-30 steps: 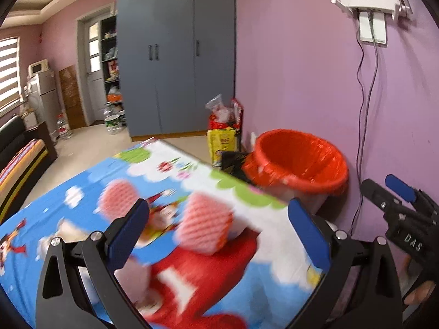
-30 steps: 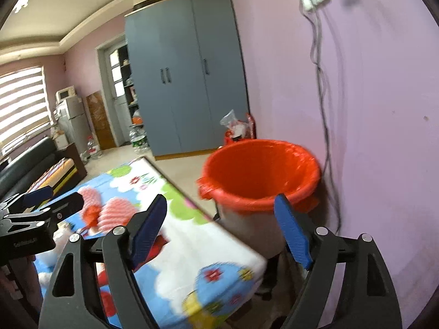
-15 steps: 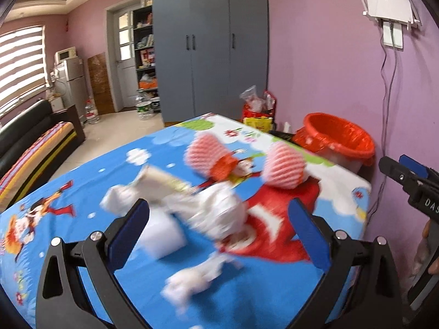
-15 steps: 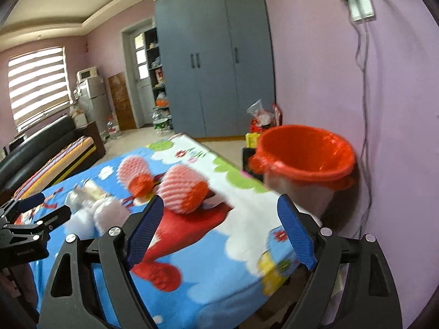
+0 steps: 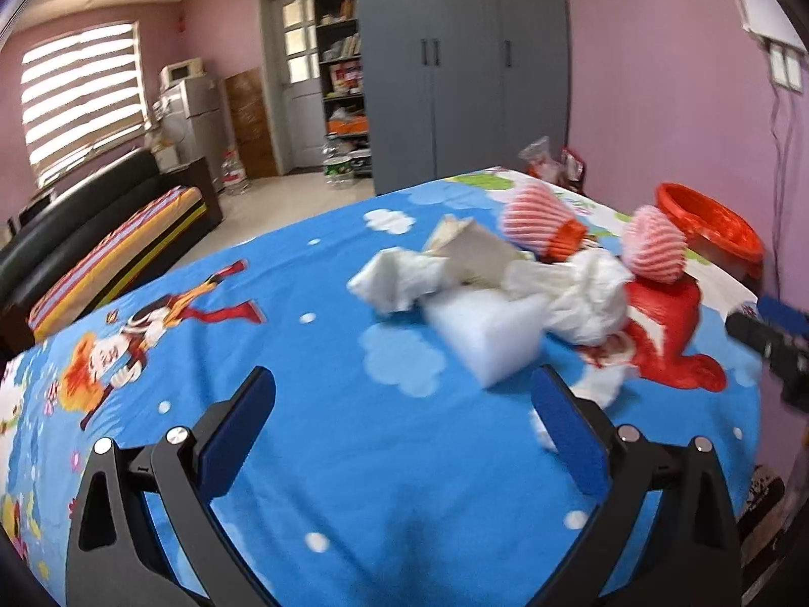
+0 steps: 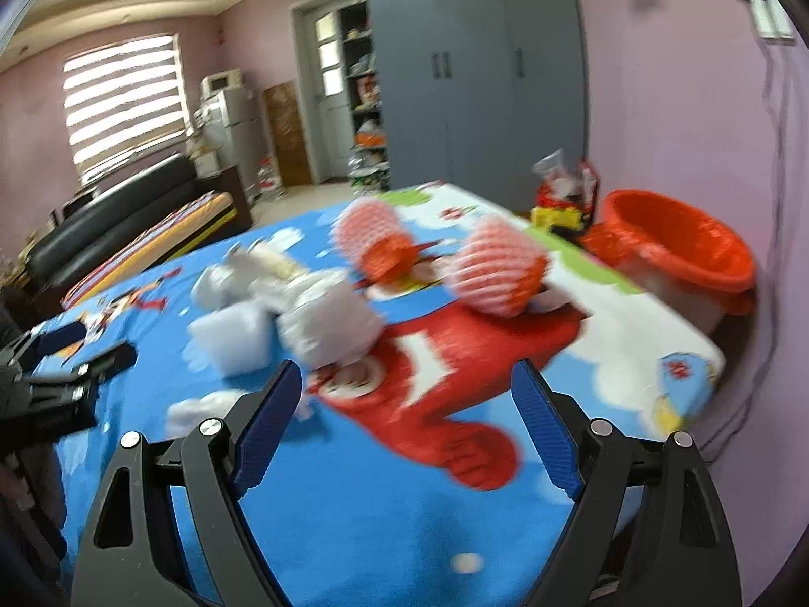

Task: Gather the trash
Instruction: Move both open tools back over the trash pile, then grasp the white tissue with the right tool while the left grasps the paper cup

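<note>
Trash lies in a pile on the blue cartoon tablecloth point(image 5: 328, 404): a white foam block point(image 5: 488, 336), crumpled white tissues point(image 5: 394, 278), a torn paper cup point(image 5: 473, 248) and two pink foam fruit nets point(image 5: 536, 217) point(image 5: 655, 248). The red-lined bin point(image 5: 708, 225) stands beyond the table's far right edge. My left gripper point(image 5: 402, 404) is open and empty, just short of the foam block. My right gripper point(image 6: 404, 397) is open and empty above the cloth, short of a tissue wad point(image 6: 331, 326) and a fruit net point(image 6: 498, 273). The bin also shows in the right wrist view point(image 6: 677, 253).
A pink wall point(image 5: 672, 101) with cables runs along the right. A grey wardrobe point(image 5: 465, 66) and bags on the floor point(image 6: 566, 197) are behind the table. A black sofa point(image 5: 76, 232) stands at the left. The other gripper shows at the edge of each view point(image 6: 55, 384).
Both grippers have pulled back from the bin and swung left over the table. The trash pile has come into view in front of them. Both stay open.
</note>
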`<move>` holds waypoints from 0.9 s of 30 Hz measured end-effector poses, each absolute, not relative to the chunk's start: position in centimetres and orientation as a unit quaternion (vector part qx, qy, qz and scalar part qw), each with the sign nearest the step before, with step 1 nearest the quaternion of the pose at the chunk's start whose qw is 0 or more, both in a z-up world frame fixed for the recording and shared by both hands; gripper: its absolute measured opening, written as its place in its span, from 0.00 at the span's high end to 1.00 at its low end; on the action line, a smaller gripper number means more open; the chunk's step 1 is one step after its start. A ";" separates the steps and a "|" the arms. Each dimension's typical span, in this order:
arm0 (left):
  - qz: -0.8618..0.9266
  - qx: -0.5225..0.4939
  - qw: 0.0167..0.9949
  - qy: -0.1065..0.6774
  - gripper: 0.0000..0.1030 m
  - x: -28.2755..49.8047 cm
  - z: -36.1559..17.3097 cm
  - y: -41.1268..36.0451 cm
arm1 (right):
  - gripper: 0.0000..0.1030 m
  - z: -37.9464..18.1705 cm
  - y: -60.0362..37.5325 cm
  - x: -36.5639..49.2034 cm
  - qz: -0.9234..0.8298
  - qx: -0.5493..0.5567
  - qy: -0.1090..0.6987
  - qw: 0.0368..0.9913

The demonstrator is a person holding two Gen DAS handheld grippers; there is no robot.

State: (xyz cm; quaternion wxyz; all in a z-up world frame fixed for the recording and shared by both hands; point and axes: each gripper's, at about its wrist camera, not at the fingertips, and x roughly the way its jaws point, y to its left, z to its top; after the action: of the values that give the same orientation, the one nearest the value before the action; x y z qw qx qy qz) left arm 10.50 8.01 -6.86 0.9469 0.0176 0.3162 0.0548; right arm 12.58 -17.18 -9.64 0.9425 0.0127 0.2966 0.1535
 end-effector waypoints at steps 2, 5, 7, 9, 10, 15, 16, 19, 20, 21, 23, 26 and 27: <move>0.060 0.014 0.946 0.318 0.05 10.5 -7.1 9.0 | 0.22 -10.2 -15.5 12.7 0.166 0.007 0.302 0.939; 0.065 0.016 0.945 0.320 0.05 10.5 -7.5 9.9 | 0.22 -10.6 -13.4 13.2 0.186 -0.001 0.308 0.933; 0.071 0.016 0.944 0.321 0.05 10.5 -7.7 10.6 | 0.22 -10.8 -11.7 13.5 0.206 -0.006 0.311 0.928; 0.075 0.016 0.945 0.319 0.05 10.4 -7.8 11.2 | 0.22 -10.9 -10.3 13.6 0.217 -0.011 0.313 0.924; 0.077 0.019 0.944 0.319 0.05 10.4 -7.8 11.5 | 0.22 -11.2 -9.4 13.8 0.226 -0.013 0.317 0.921; 0.091 0.019 0.941 0.326 0.05 11.1 -8.1 13.6 | 0.23 -12.6 -7.0 14.4 0.246 -0.032 0.344 0.905; 0.091 0.015 0.940 0.328 0.05 11.3 -8.2 14.1 | 0.24 -12.9 -6.7 14.5 0.248 -0.036 0.350 0.902; 0.083 -0.004 0.937 0.338 0.05 12.4 -8.4 15.1 | 0.29 -13.9 -6.1 14.8 0.247 -0.049 0.371 0.894; 0.080 -0.006 0.936 0.342 0.05 13.1 -8.4 15.3 | 0.33 -14.2 -6.0 15.0 0.248 -0.050 0.378 0.891; 0.077 -0.004 0.936 0.343 0.05 13.6 -8.4 15.2 | 0.37 -14.4 -6.1 15.1 0.252 -0.049 0.381 0.888; 0.070 -0.001 0.937 0.343 0.05 14.6 -8.4 14.8 | 0.43 -14.5 -6.0 15.0 0.262 -0.055 0.383 0.884; 0.058 0.000 0.937 0.344 0.05 15.8 -8.4 14.1 | 0.61 -14.6 -5.9 14.5 0.289 -0.061 0.378 0.878; 0.053 0.000 0.937 0.344 0.05 16.4 -8.3 13.7 | 0.64 -14.6 -5.9 14.3 0.289 -0.060 0.373 0.879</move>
State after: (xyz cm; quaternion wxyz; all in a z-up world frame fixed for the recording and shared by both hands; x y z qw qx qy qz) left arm 16.39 13.69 -8.35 0.9374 0.0005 0.3442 0.0533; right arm 14.32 -5.93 -14.60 0.8795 -0.0605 0.3735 0.2888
